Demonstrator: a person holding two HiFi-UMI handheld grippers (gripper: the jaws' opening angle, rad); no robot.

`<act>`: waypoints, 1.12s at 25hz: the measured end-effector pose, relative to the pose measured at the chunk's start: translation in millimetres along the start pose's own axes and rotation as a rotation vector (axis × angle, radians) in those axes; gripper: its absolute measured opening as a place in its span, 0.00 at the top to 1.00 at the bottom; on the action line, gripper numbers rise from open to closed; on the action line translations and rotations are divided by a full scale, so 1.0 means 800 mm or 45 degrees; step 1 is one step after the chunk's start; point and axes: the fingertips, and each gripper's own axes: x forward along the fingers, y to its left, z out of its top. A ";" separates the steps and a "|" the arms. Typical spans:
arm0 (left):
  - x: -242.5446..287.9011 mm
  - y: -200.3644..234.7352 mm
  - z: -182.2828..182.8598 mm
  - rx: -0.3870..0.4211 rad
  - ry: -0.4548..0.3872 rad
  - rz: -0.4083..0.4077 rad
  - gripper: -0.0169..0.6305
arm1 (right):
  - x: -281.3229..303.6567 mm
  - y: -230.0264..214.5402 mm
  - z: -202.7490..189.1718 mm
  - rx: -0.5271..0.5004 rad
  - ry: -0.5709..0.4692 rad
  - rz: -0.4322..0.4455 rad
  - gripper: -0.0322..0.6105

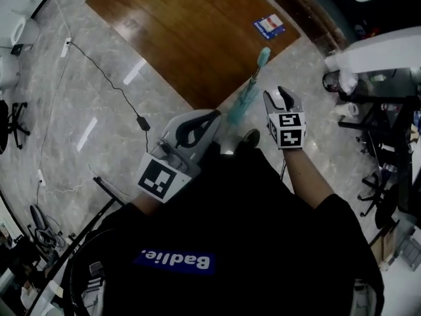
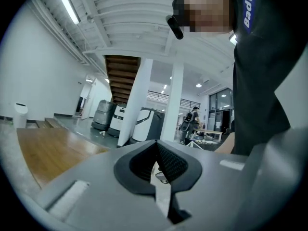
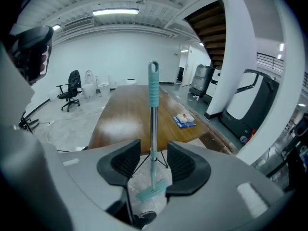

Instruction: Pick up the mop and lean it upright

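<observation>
Floor: glossy grey marbled tile (image 1: 92,97), with a raised brown wood platform (image 1: 191,31) on the far side. A blue-and-white packet (image 1: 268,26) lies on the platform's far right part. A thin black cable (image 1: 105,78) with a power brick runs over the tile at left. An office chair (image 3: 71,88) stands far left, near white walls. To the right are white columns (image 2: 137,105), a dark staircase (image 2: 120,73) and parked cleaning machines (image 2: 103,114).

Mop (image 3: 153,109): it stands upright on the tile, just near of the platform's edge, teal head down and teal grip up.

Your right gripper (image 3: 153,154): jaws apart. The mop's pole shows in the gap, and both pads are clear of it.

Your left gripper (image 2: 156,160): jaws pressed together with nothing between them, aimed level at the room, not at the mop.

Hard to make out: thin black legs cross behind the pole low down, and you cannot tell what they belong to or whether the mop leans on them. In the head view your dark shirt (image 1: 250,242) fills the near half and hides the mop's lower end.
</observation>
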 end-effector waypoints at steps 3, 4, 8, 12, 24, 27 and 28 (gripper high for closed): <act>0.005 -0.022 -0.008 0.005 0.013 -0.100 0.95 | -0.038 0.002 -0.012 0.062 -0.064 -0.057 0.79; 0.005 -0.032 -0.010 0.007 0.016 -0.137 0.95 | -0.054 0.002 -0.019 0.089 -0.083 -0.081 0.84; -0.001 -0.070 -0.006 0.053 0.012 -0.227 0.95 | -0.109 0.008 -0.038 0.157 -0.161 -0.128 0.94; -0.012 -0.117 -0.002 0.127 0.018 -0.287 0.95 | -0.162 0.027 -0.059 0.215 -0.257 -0.142 0.94; -0.088 -0.316 -0.048 0.283 0.179 -0.522 0.95 | -0.328 0.114 -0.266 0.545 -0.267 -0.183 0.94; -0.101 -0.324 -0.042 0.291 0.173 -0.561 0.95 | -0.355 0.136 -0.268 0.557 -0.296 -0.214 0.94; -0.105 -0.324 -0.042 0.289 0.167 -0.577 0.95 | -0.360 0.143 -0.265 0.560 -0.309 -0.229 0.94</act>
